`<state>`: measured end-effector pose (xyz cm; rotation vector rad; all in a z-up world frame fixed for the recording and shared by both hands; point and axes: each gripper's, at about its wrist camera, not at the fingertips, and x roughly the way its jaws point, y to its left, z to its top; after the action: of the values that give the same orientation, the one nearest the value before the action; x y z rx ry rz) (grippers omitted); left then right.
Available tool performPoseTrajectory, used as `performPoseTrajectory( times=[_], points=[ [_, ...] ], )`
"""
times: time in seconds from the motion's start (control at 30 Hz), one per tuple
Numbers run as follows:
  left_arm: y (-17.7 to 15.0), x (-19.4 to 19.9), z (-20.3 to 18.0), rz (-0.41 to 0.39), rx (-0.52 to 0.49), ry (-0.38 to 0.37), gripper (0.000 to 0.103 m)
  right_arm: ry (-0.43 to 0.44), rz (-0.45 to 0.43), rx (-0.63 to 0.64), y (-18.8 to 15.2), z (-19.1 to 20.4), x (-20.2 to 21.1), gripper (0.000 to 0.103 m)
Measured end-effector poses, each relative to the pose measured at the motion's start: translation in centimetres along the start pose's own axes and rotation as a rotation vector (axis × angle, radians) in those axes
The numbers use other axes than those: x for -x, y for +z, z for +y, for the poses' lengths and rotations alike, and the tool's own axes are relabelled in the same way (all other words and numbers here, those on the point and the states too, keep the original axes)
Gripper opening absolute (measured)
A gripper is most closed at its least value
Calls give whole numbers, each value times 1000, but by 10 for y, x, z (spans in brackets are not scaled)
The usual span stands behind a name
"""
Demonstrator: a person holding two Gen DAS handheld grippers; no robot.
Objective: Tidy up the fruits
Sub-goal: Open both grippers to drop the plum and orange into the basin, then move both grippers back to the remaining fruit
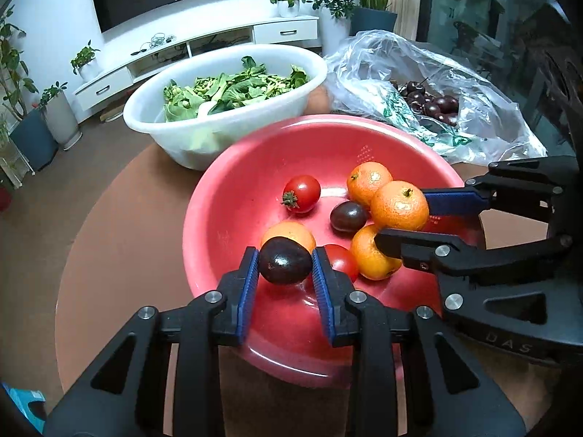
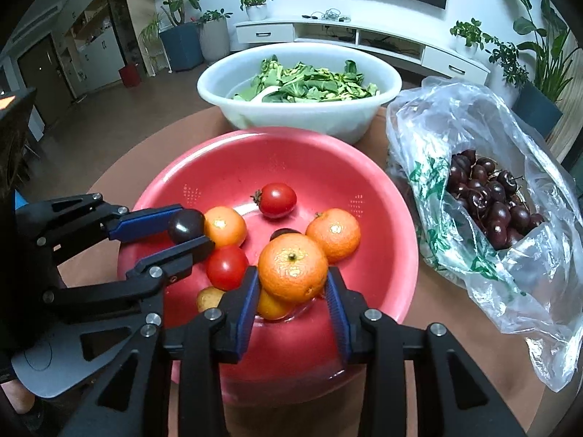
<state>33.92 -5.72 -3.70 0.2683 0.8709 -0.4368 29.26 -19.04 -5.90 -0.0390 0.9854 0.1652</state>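
Jaws clamped: left gripper (image 1: pixel 285 261) on dark plum (image 1: pixel 285 261), right gripper (image 2: pixel 292 268) on mandarin (image 2: pixel 292 268), both over red basin (image 1: pixel 204 218); release low, avoid bruising.

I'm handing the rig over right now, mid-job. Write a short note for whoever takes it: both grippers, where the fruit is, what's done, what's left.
Left gripper: shut on a dark plum, held over the near side of the red bowl.
Right gripper: shut on an orange, also over the red bowl.
In the bowl: two tomatoes, three more oranges, another dark plum and a small yellowish piece at the near edge.
Cherries lie in the plastic bag on the right; the white bowl holds greens.
Done: both pieces gripped.
Left: releasing both; the cherries are still bagged.
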Motion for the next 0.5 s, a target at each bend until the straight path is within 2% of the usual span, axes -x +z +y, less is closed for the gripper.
performPoseTrajectory(
  times=[0.07, 0.13, 0.2, 0.23, 0.27, 0.3, 0.33, 0.37, 0.4, 0.5],
  points=[
    [-1, 3, 0, -8, -3, -2, 31, -10, -2, 9, 0, 0, 1, 40],
    [-2, 7, 0, -18, -1, -1, 37, -22, -7, 15, 0, -1, 1, 41],
    [-3, 13, 0, -42, 3, 8, 49, -36, -20, 3, -1, -4, 7, 41],
    [-3, 16, 0, -47, 8, 3, 52, -36, -25, -5, 0, -6, 10, 42],
    [-3, 21, 1, -57, 15, -3, 59, -42, -38, -19, -1, -8, 16, 43],
    [-4, 27, 1, -70, 20, 3, 71, -43, -51, -24, -2, -10, 22, 44],
    [-4, 33, 2, -83, 27, 12, 80, -44, -70, -27, -3, -11, 31, 45],
    [-6, 41, 3, -103, 33, 9, 96, -43, -82, -30, -4, -12, 36, 52],
    [-8, 51, 5, -126, 42, 0, 103, -35, -112, -40, -9, -14, 49, 61],
    [-19, 79, 8, -184, 62, 14, 103, -4, -180, -76, -23, -18, 77, 72]
  ],
)
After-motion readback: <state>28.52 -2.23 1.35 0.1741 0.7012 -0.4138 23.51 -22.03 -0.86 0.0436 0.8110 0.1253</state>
